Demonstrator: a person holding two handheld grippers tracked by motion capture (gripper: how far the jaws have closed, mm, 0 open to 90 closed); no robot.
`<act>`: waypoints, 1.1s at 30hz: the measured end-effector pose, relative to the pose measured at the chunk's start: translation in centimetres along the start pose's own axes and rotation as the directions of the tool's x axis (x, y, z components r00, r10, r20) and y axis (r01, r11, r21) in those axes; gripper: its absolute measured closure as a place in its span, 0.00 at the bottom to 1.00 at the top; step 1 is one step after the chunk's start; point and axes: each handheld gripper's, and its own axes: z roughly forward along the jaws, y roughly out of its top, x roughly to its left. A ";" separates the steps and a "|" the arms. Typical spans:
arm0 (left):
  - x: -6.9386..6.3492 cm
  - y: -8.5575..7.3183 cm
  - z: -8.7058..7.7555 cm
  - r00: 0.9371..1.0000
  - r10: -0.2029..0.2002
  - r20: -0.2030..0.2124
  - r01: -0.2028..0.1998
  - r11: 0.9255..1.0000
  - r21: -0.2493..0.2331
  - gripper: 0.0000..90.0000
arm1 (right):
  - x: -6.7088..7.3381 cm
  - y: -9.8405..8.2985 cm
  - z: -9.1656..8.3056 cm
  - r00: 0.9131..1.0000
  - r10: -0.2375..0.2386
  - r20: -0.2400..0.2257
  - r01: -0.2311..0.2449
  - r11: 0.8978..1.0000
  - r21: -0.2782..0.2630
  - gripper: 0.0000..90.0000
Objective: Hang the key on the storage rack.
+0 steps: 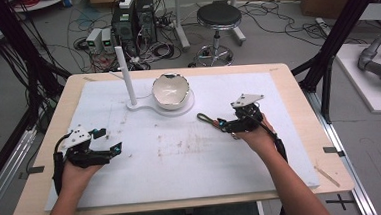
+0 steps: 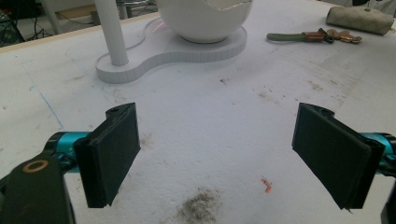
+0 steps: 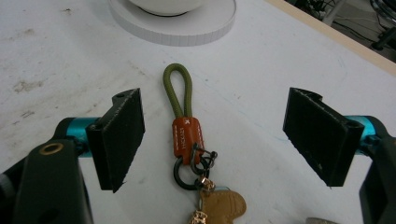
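Note:
A keychain [image 3: 187, 135] lies flat on the white mat: an olive cord loop, an orange leather tab, a black ring and tan charms. In the high view the keychain [image 1: 206, 119] sits just left of my right gripper [image 1: 227, 125]. The right gripper [image 3: 212, 135] is open, its jaws wide on either side of the orange tab and not touching it. My left gripper [image 1: 112, 151] rests at the mat's left, open and holding nothing. The left gripper [image 2: 217, 149] faces bare mat, with the keychain [image 2: 313, 36] far off at upper right.
A white bowl with a jagged rim [image 1: 170, 91] stands on a white base [image 1: 143, 107] that also carries an upright white post [image 1: 125, 75]. The mat [image 1: 181, 153] covers most of the wooden table [image 1: 297, 91]. A stool [image 1: 218, 18] and cables lie beyond the far edge.

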 end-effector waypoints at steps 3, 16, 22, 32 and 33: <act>0.1 0.0 0.0 1.000 -0.002 -0.001 0.002 1.000 0.002 0.17 | -0.1 -0.2 1.0 1.000 -0.002 -0.006 0.002 0.999 0.039 0.23; 0.0 -0.1 0.2 1.000 0.002 0.003 -0.002 1.000 0.013 0.17 | 0.3 0.0 3.9 1.000 -0.007 0.016 0.005 0.988 0.156 0.24; 0.1 -0.2 0.3 1.000 -0.010 0.002 0.010 0.999 0.031 0.17 | 0.8 -0.2 5.2 1.000 -0.027 0.009 0.024 0.976 0.217 0.30; 0.1 -0.3 0.4 1.000 -0.013 0.012 0.013 0.999 0.048 0.17 | 0.8 -0.3 5.3 0.998 -0.004 -0.066 0.021 0.964 0.266 0.61; 0.1 -0.3 0.4 1.000 -0.012 0.012 0.011 0.999 0.046 0.17 | 0.8 -0.3 5.3 0.997 -0.002 -0.072 0.022 0.963 0.267 0.64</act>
